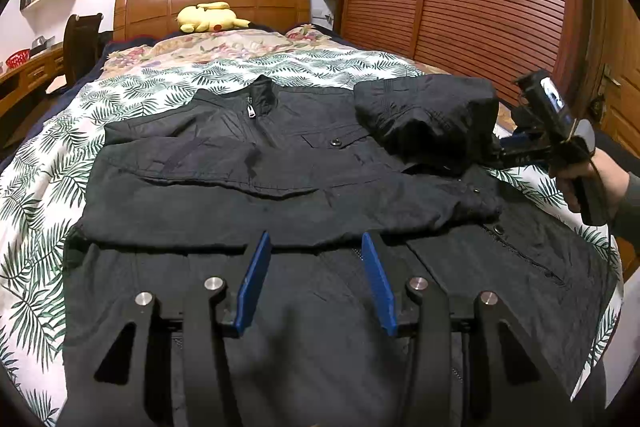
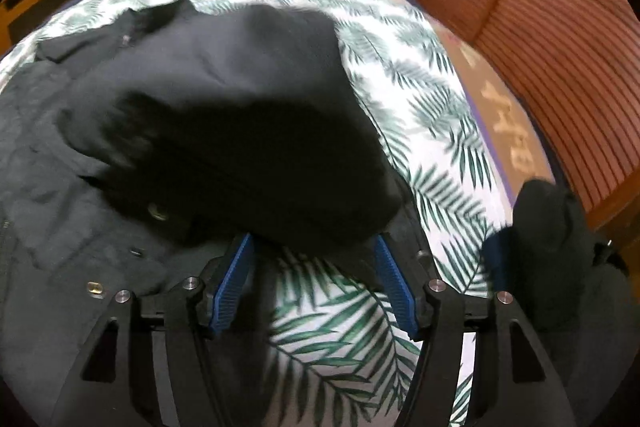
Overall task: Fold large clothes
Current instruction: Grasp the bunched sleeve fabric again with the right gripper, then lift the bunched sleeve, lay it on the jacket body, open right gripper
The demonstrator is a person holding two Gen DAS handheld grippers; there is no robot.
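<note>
Black jacket (image 1: 304,163) lies face-up on the leaf-print bed (image 1: 36,163). We judge we are mid sleeve-fold: its right sleeve (image 2: 240,131) bunches beyond our right gripper (image 2: 312,251), whose jaws stand apart, gripping nothing. Our left gripper (image 1: 316,247) hovers apart, empty. Next, flatten that sleeve.

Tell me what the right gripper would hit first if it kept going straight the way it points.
Probably the bunched black jacket sleeve: it lies just past the tips of the open right gripper, above the leaf-print bedsheet. Blur leaves the depth unclear.
</note>
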